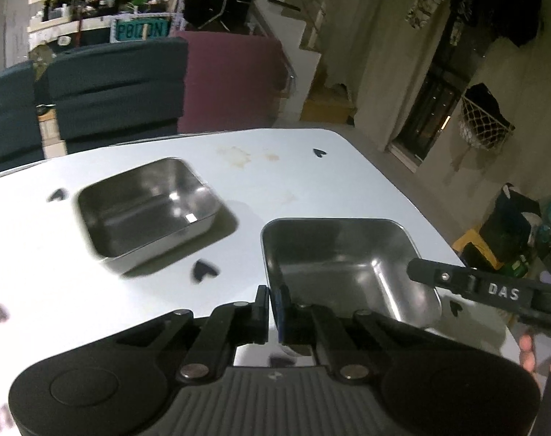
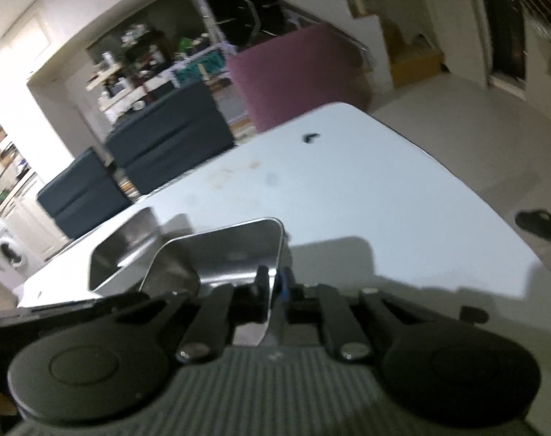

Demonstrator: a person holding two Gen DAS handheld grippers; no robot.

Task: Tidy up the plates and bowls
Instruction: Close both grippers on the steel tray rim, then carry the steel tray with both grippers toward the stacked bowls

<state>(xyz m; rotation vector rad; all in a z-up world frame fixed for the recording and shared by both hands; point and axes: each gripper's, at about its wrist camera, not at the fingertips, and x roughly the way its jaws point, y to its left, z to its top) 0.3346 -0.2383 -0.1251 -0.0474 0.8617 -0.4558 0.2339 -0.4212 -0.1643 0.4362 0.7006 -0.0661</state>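
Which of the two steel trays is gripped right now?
The nearer steel tray: the left gripper and right gripper pinch its rim. The far tray sits untouched.

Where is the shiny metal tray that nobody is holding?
In the left wrist view, the free metal tray sits on the white table, left of and a bit farther back than the tray both grippers hold.

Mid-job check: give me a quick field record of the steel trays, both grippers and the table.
near tray: steel, square, gripped on two rims
left gripper: jaws shut on near tray's left rim
right gripper: jaws shut on near tray's right rim
far tray: steel, empty, resting on table, untouched
table: white, dark heart marks, brownish stains at far side
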